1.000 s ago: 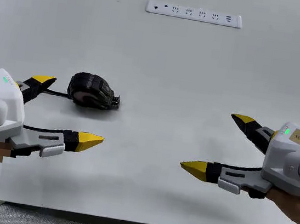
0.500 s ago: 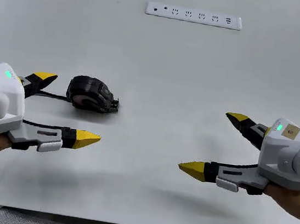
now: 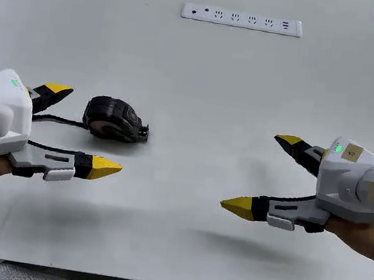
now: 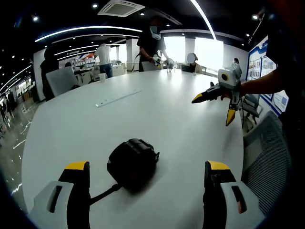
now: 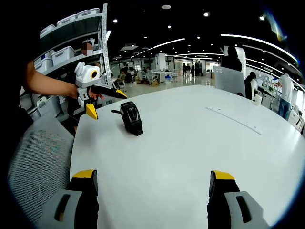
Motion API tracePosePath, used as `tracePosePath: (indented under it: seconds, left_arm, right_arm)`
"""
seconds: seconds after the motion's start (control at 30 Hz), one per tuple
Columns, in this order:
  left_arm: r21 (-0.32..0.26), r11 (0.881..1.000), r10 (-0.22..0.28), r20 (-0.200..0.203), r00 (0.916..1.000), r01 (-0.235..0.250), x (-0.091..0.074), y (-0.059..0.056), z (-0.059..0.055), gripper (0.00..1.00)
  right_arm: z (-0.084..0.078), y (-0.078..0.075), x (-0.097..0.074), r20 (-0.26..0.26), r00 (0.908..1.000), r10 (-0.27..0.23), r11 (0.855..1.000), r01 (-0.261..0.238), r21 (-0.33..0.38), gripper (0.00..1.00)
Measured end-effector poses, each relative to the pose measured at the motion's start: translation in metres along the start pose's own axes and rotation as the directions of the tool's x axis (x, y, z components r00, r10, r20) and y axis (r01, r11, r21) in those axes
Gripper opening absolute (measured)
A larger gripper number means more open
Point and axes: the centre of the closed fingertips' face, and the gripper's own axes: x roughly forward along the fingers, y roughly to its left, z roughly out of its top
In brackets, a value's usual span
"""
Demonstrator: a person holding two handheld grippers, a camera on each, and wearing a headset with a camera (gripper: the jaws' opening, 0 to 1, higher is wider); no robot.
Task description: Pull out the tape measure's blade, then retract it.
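The white table (image 3: pixel 203 66) carries the work. The left gripper (image 3: pixel 86 127) and right gripper (image 3: pixel 259 172) hover over it, jaws spread wide and empty, probably ready to share the pull. The tape measure (image 3: pixel 112 117) lies just ahead of the left jaws, blade not drawn.

Right gripper (image 5: pixel 152 175) fingers (image 5: pixel 85 179) spread wide above the white table (image 5: pixel 200 143); tape measure (image 5: pixel 131 117) lies near the left gripper (image 5: pixel 106 105)
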Motion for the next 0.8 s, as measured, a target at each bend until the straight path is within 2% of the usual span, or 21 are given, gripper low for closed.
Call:
tracePosePath:
  seconds: [0.47,0.7,0.8]
  left_arm:
    - [0.045,0.999,-0.029,-0.046,0.9985,0.031,0.005,0.013,-0.003,0.96]
    - [0.071,0.997,-0.038,-0.067,0.997,0.043,0.006,0.021,-0.003,0.94]
    - [0.085,0.995,-0.048,-0.081,0.9956,0.055,0.007,0.021,-0.004,0.92]
  right_arm:
    - [0.007,-0.008,0.012,-0.02,0.9987,0.046,0.997,-0.047,-0.058,0.98]
    - [0.011,-0.008,0.02,-0.024,0.9966,0.079,0.992,-0.081,-0.096,0.96]
    - [0.013,-0.009,0.024,-0.025,0.9957,0.089,0.99,-0.091,-0.108,0.97]
